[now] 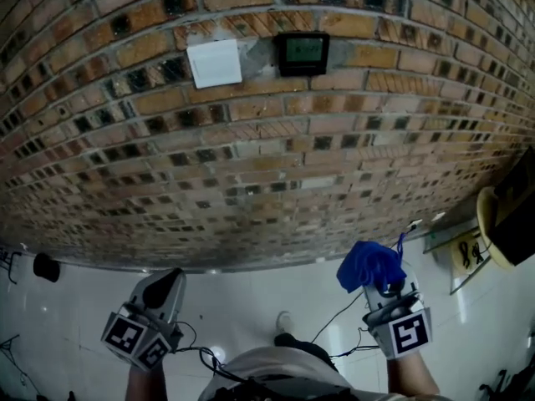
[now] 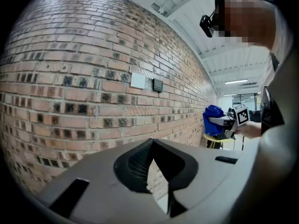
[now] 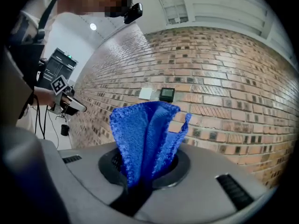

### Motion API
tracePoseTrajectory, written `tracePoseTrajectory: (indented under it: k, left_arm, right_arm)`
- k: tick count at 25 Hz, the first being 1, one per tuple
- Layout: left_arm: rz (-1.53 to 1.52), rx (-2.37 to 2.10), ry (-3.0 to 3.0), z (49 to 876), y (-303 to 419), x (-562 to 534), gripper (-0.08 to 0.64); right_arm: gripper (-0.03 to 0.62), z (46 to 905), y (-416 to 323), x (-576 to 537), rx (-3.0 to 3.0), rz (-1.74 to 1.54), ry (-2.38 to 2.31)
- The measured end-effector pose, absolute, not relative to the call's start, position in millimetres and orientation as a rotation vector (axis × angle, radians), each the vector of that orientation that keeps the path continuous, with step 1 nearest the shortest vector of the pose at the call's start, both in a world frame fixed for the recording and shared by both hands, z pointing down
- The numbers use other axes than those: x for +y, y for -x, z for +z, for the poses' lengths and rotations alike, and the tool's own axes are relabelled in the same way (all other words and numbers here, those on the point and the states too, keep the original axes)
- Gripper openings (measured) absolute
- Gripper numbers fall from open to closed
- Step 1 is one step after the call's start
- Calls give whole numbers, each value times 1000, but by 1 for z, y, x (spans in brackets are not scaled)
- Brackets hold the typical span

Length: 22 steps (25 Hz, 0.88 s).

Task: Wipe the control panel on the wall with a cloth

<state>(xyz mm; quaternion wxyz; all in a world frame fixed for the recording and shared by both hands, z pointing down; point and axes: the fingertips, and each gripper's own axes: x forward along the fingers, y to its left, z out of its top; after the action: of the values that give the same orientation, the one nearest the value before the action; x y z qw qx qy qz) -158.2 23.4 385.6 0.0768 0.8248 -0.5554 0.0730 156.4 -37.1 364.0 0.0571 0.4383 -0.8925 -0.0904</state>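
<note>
The control panel [image 1: 303,53] is a small dark box with a greenish screen, high on the brick wall [image 1: 267,157], next to a white switch plate [image 1: 216,63]. Both also show far off in the left gripper view, control panel [image 2: 158,85], and in the right gripper view, control panel [image 3: 167,94]. My right gripper [image 1: 386,295] is low at the right, shut on a blue cloth [image 1: 370,266] that sticks up from its jaws; the cloth [image 3: 145,132] partly hides the wall. My left gripper [image 1: 164,294] is low at the left, shut and holding nothing, well below the panel.
A yellow round object with a dark top [image 1: 500,220] stands at the right by the wall. Black cables [image 1: 338,316] trail over the white floor [image 1: 251,295]. A small black item [image 1: 46,267] sits at the wall's foot on the left. A dark rack [image 3: 60,64] stands behind.
</note>
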Motion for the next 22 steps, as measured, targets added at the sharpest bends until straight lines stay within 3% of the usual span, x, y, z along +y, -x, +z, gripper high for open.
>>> tracePoseTrajectory:
  k: [10, 22]
  left_arm:
    - [179, -1554, -2472, 421, 161, 172, 3]
    - [139, -1529, -2524, 409, 141, 218, 3]
  right_arm:
    - [87, 379, -143, 161, -2685, -143, -1334]
    - [84, 367, -152, 214, -2725, -129, -1338]
